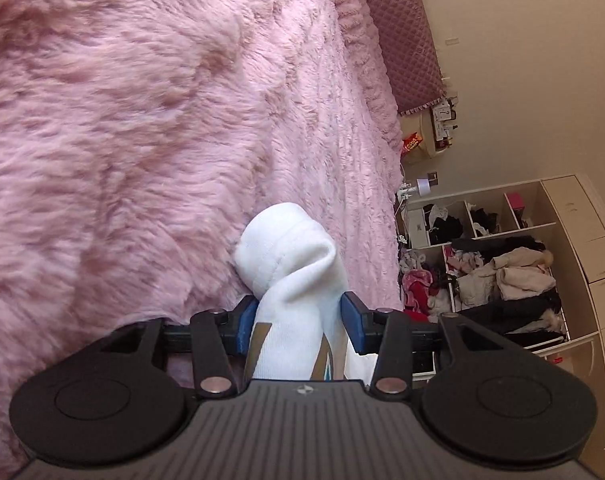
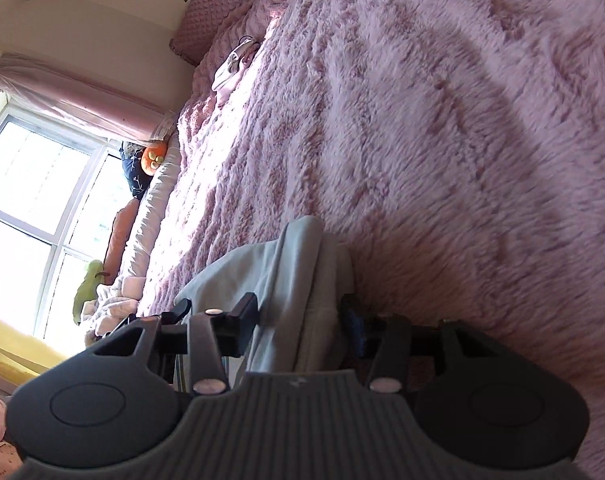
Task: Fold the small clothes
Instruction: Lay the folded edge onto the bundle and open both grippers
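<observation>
Garment, white (image 1: 298, 280), small: bunched on pink plush bedspread (image 1: 142, 120), unfolded. Left gripper (image 1: 300, 322) straddles it, right pad clear of cloth, left pad's contact unclear. Right gripper (image 2: 302, 320) straddles its pale edge at 6 o'clock; pads' contact unclear. Folding apparently barely begun; flattening and creasing remain.

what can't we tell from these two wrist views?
- Left wrist: the white garment's lower part is hidden behind the left tool body; what kind of garment it is stays unclear.
- Left wrist: whether the pads press on the cloth; a gap shows on one side.
- Right wrist: the pale cloth between the right tool's fingers is in shadow and cut off by the body.
- Right wrist: small bundle far up the pink blanket, too small to identify.
</observation>
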`<state>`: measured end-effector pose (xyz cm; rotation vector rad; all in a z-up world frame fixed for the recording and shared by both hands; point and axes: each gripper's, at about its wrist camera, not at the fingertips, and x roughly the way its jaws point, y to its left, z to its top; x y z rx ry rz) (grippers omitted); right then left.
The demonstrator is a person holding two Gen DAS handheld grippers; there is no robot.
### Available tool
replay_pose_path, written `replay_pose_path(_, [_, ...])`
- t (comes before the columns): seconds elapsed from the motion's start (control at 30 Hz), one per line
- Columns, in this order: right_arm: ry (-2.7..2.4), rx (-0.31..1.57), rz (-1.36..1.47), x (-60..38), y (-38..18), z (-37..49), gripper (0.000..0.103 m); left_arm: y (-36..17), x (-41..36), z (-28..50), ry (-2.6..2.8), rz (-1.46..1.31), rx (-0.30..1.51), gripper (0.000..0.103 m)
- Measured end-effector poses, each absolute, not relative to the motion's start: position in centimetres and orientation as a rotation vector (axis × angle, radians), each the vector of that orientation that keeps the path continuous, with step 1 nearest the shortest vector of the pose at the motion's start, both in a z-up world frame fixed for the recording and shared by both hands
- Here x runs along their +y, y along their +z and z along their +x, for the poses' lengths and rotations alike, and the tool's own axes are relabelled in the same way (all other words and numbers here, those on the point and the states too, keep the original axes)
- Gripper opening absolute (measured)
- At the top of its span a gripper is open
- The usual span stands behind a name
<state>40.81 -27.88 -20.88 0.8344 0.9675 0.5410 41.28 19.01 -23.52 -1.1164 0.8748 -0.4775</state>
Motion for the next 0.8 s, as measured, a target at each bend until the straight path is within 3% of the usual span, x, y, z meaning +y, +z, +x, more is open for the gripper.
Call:
replay_pose_path(0.03, [0.539, 0.96, 0.824, -27.7, -20.8, 41.1, 0.043, -23.1, 18.8, 41.5, -0.467, -1.095, 0.848, 0.047])
replay_pose_path(0.1, [0.531, 0.944, 0.799, -27.0, -20.5, 41.8, 0.037, -21.5, 18.4, 41.6, -0.454, -1.018, 0.76, 0.03])
replay_pose_path(0.23, [0.55, 0.905, 0.77, -26.5, -19.7, 42.6, 0.025, -18.7, 17.4, 41.3, -0.478, -0.855, 0.636, 0.024])
replay_pose_path(0.4, [0.49, 0.91, 0.705, -25.8, -20.5, 43.5, 0.025, -19.6, 18.0, 41.2, -0.296, -0.752, 0.686, 0.024])
replay_pose_path(0.47, [0.47, 0.899, 0.686, -25.9, -20.2, 43.1, 0.031, -18.9, 18.6, 40.7, -0.236, -0.73, 0.673, 0.021])
replay_pose_path(0.7, [0.483, 0.782, 0.518, -26.8, -13.5, 37.3, 0.035, -11.4, 19.1, 32.4, -0.313, -0.594, 0.624, 0.022])
replay_pose_path(0.73, [0.484, 0.773, 0.493, -26.9, -12.6, 35.9, 0.035, -10.5, 18.5, 30.5, -0.324, -0.563, 0.63, 0.025])
replay_pose_path(0.8, [0.474, 0.749, 0.418, -26.9, -10.9, 31.8, 0.037, -9.1, 17.0, 26.5, -0.317, -0.502, 0.654, 0.043])
